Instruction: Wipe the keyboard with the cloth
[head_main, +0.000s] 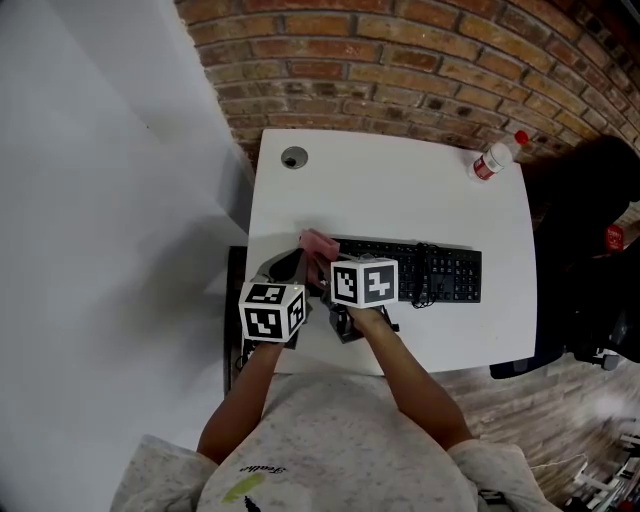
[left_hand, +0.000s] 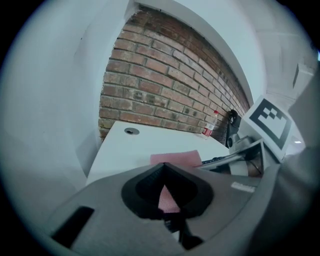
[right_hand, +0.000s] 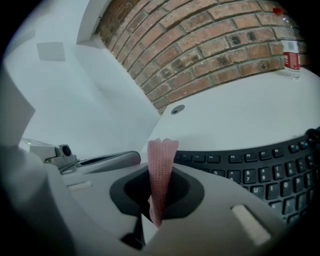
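White table (head_main: 400, 190), far edge against a brick wall (head_main: 420, 60). On it: a black keyboard (head_main: 420, 272) near the front edge, a clear red-capped bottle (head_main: 495, 158) upright at the far right corner, and a round grommet (head_main: 294, 157) at the far left corner.

Person wears a light grey speckled short-sleeved shirt (head_main: 340, 450), with small dark script and a yellow-green streak on the front. Left tool (left_hand: 163, 172) and right tool (right_hand: 160, 172) are alike: smooth grey bodies, black jaw pads, each with a white cube (head_main: 272, 310) printed with black square markers. A small pale rectangular label sits on each body.
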